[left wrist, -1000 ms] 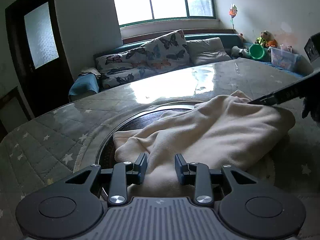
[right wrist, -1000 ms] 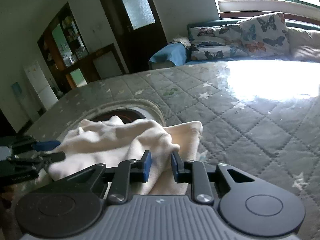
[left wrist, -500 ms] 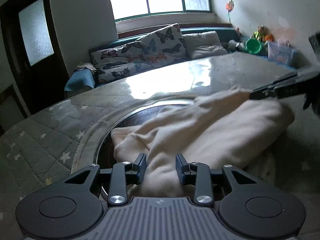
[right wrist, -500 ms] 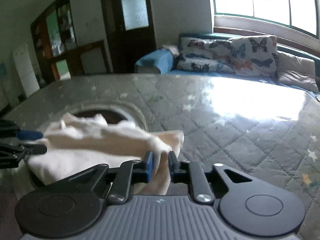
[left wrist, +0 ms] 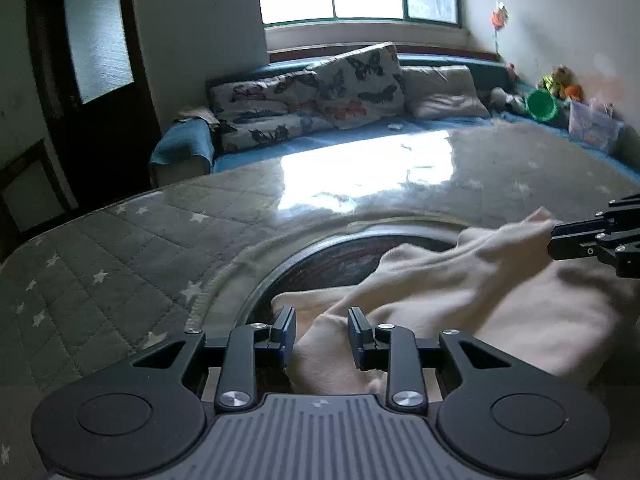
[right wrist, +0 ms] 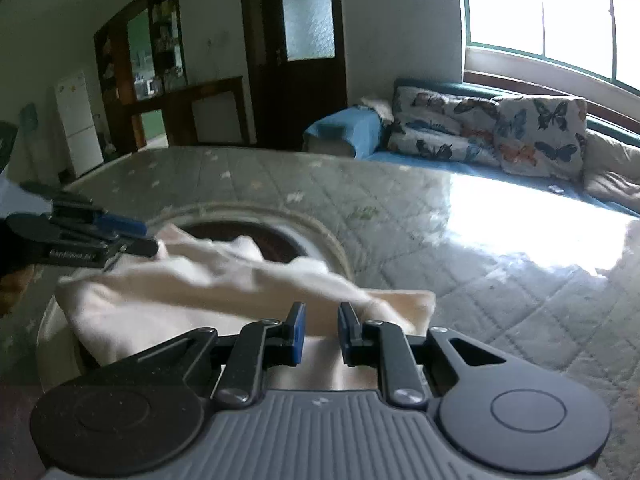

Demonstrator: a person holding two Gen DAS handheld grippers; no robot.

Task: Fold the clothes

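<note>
Roughly midway, I judged. The cream garment (left wrist: pixel 460 300) lay bunched over the round inset at the counter's (left wrist: pixel 120 256) 6 o'clock. My left hand-held gripper (left wrist: pixel 322 330) pinched one upper fold, the right hand-held gripper (right wrist: pixel 322 330) another at 3 o'clock. Layers doubled, edges uneven; squaring and flattening remained.

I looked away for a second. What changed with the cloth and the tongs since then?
Both tongs lifted: the cream cloth now hangs stretched between the right tongs and the left tongs, its top layer raised off the table. Neither let go. The lower part of the cloth is still on the table.
</note>
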